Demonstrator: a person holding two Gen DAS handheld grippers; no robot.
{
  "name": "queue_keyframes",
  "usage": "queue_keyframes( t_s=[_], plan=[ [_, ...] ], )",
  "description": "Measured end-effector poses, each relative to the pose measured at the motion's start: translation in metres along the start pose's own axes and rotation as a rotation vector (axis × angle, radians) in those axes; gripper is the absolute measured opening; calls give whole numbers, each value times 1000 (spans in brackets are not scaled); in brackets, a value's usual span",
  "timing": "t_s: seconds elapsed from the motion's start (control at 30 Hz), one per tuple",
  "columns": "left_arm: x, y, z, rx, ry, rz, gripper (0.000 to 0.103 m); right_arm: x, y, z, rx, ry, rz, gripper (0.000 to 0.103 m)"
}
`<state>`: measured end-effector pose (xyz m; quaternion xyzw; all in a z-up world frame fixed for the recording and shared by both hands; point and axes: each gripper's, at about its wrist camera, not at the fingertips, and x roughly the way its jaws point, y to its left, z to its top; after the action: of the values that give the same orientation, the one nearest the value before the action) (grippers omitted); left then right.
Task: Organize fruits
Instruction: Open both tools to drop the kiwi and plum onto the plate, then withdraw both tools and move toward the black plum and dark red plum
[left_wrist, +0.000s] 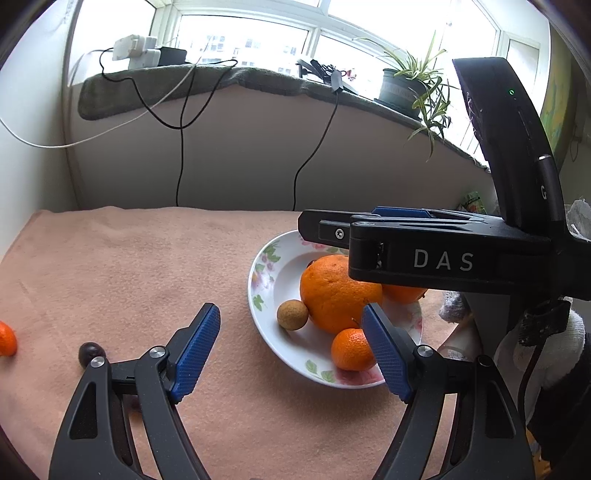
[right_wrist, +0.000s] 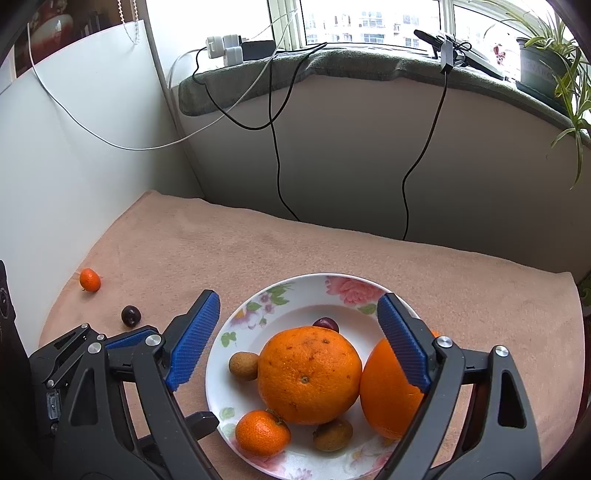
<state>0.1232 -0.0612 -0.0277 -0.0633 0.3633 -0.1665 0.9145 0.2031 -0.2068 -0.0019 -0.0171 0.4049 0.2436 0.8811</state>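
A white flowered plate (right_wrist: 236, 332) (left_wrist: 266, 295) holds two big oranges (right_wrist: 308, 374) (left_wrist: 332, 291), a small mandarin (right_wrist: 262, 432) (left_wrist: 351, 349), two brown longans (right_wrist: 243, 365) (left_wrist: 291, 314) and a dark cherry (right_wrist: 327, 324). On the peach towel at the left lie a loose small mandarin (right_wrist: 89, 279) (left_wrist: 6, 338) and a dark cherry (right_wrist: 130, 315) (left_wrist: 89, 352). My right gripper (right_wrist: 295, 339) is open and empty above the plate; it also shows in the left wrist view (left_wrist: 332, 232). My left gripper (left_wrist: 291, 350) is open and empty at the plate's left edge.
The peach towel (right_wrist: 332, 251) covers the table, which meets walls at the back and left. Cables (right_wrist: 275, 147) hang from the windowsill down the back wall. A potted plant (left_wrist: 406, 88) stands on the sill at the right.
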Motion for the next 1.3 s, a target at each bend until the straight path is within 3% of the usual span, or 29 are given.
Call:
queue_keyframes(
  t_s=[0.4, 0.73, 0.97, 1.3],
  plan=[
    [-22, 6, -6, -6, -29, 23, 79, -13, 13, -8, 8, -19, 30, 90],
    [-46, 21, -17, -21, -54, 49, 79, -25, 38, -15, -61, -56, 20, 90],
    [-58, 41, -30, -43, -60, 99, 79, -29, 57, -26, -98, -66, 32, 90],
    [-73, 86, -58, -94, -29, 189, 79, -34, 80, -39, -104, -63, 126, 90]
  ],
)
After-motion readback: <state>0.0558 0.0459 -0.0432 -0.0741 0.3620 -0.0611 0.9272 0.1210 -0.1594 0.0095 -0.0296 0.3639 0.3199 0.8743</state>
